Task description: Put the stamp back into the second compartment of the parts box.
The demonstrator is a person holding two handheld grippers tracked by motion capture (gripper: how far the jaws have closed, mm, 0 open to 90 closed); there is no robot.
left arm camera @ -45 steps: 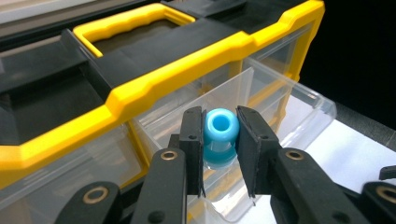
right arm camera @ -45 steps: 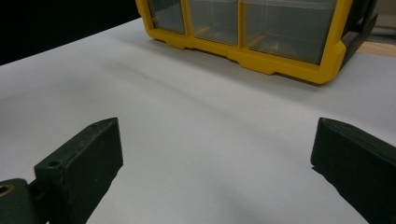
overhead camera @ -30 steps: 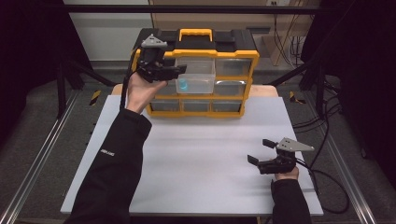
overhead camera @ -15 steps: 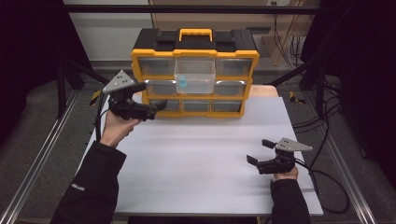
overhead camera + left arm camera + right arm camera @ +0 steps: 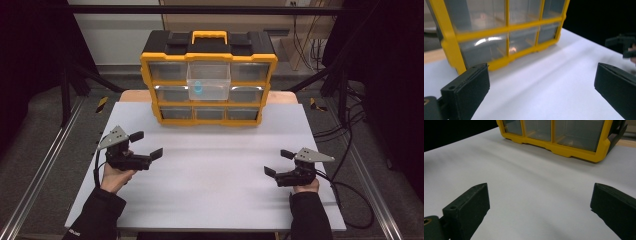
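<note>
1. Two grippers, left gripper (image 5: 146, 145) at lower left and right gripper (image 5: 276, 163) at lower right, held jaws spread, empty, over the white bench (image 5: 215, 165).
2. High view alone showed the organizer's (image 5: 209, 80) middle drawer (image 5: 208, 81) protruding, something blue (image 5: 198, 89) inside.

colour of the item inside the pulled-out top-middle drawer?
Light blue item in the clear drawer of the organizer; clearest in the high view.

table front (image 5: 215, 180): bare, free to pass | rear: organizer (image 5: 209, 80) blocks, middle drawer (image 5: 208, 80) protruding
</note>
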